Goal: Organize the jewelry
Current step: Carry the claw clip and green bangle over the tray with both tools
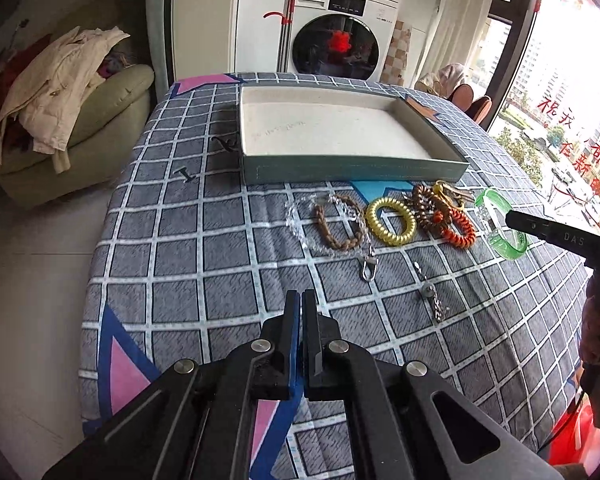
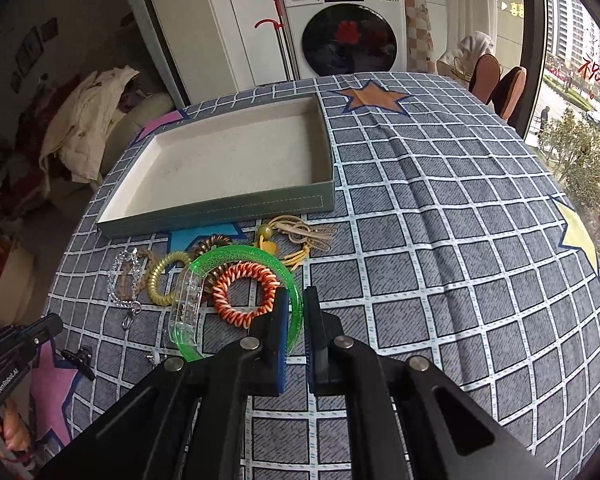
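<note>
A shallow grey-green tray (image 1: 356,170) with a pale lining stands empty on the checked tablecloth; it also shows in the right wrist view (image 2: 220,210). In front of it lie a brown braided bracelet (image 1: 336,222), a yellow coil band (image 1: 390,220), an orange coil band (image 1: 460,230) and a clear chain (image 1: 300,226). My right gripper (image 2: 296,300) is shut on the rim of a green translucent bangle (image 2: 204,268), seen also in the left wrist view (image 1: 504,222). My left gripper (image 1: 301,300) is shut and empty, above the cloth short of the jewelry.
A small metal charm chain (image 1: 432,298) lies on the cloth near the left gripper. A tan cord with a yellow bead (image 2: 300,236) lies by the tray. A washing machine (image 1: 340,36) stands behind the table, a sofa with clothes (image 1: 68,100) to the left.
</note>
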A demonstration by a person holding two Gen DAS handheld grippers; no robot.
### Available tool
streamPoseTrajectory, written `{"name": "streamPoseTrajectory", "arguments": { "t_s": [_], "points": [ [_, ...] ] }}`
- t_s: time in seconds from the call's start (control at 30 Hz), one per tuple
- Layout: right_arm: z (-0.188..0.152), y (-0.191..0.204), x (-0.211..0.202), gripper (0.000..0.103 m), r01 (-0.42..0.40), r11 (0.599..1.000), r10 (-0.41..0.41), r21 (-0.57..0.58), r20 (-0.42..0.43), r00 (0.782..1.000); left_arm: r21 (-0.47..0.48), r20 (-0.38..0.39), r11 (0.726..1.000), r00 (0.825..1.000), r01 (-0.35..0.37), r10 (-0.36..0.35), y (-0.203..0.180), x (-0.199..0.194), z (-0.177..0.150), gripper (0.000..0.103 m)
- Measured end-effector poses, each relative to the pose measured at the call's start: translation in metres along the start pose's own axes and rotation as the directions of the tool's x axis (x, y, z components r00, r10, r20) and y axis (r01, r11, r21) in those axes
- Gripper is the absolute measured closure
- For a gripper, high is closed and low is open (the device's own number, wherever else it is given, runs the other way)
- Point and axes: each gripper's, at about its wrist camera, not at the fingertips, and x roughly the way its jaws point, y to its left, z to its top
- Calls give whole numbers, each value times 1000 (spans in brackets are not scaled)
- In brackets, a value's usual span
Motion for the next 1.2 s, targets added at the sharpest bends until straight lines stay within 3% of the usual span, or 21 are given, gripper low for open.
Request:
{"name": "streamPoseTrajectory", "arguments": {
  "t_s": [0.07, 0.1, 0.13, 0.17, 0.2, 0.4, 0.53, 0.63, 0.73, 0.87, 1.0, 1.03, 1.2],
  "points": [
    [-5, 0, 2, 95, -12, 1000, 12, 5, -9, 1000, 4, -1, 1000, 1000, -2, 2, -2, -2, -7, 81],
    [-6, 1, 2, 95, -14, 1000, 15, 4, -11, 1000, 9, 5, 1000, 1000, -18, 18, -4, -3, -11, 72],
    [-10, 3, 1, 95, -20, 1000, 20, 0, -11, 1000, 11, 7, 1000, 1000, -29, 29, -6, -3, -12, 21],
    [-11, 5, 1, 95, -25, 1000, 25, -1, -11, 1000, 2, 1, 999, 999, -50, 50, -6, -3, -13, 0],
    [-12, 7, -1, 95, -28, 1000, 28, -4, -9, 1000, -10, 33, 998, 998, -59, 59, -6, -4, -15, 0],
    [-15, 14, -6, 95, -36, 999, 36, -23, -2, 999, 29, 23, 997, 997, -73, 72, -17, 8, -18, 0],
    [-19, 14, -10, 95, -29, 999, 30, -27, 5, 1000, 98, 9, 995, 1000, 17, -18, -36, 6, -25, 0],
    [-21, 10, -12, 95, -22, 999, 22, -23, 5, 1000, 218, -17, 970, 994, 108, -107, -64, 5, -31, 0],
    [-23, 4, -14, 95, -12, 1000, 12, -13, 2, 1000, 337, -35, 931, 990, 142, -138, -99, 9, -38, 0],
    [-27, 0, -20, 95, -5, 1000, 5, -3, 11, 1000, 389, -83, 898, 979, 204, -187, -130, 20, -45, 0],
    [-31, -4, -24, 95, -1, 1000, 1, 3, 16, 1000, 389, -153, 896, 974, 214, -167, -139, 41, -48, 32],
    [-31, -4, -24, 95, -1, 1000, 1, 3, 16, 1000, 395, -136, 897, 978, 200, -159, -138, 41, -48, 47],
    [-31, -6, -24, 95, -5, 1000, 5, 5, 15, 1000, 362, -127, 909, 977, 208, -173, -126, 38, -46, 47]
  ]
}}
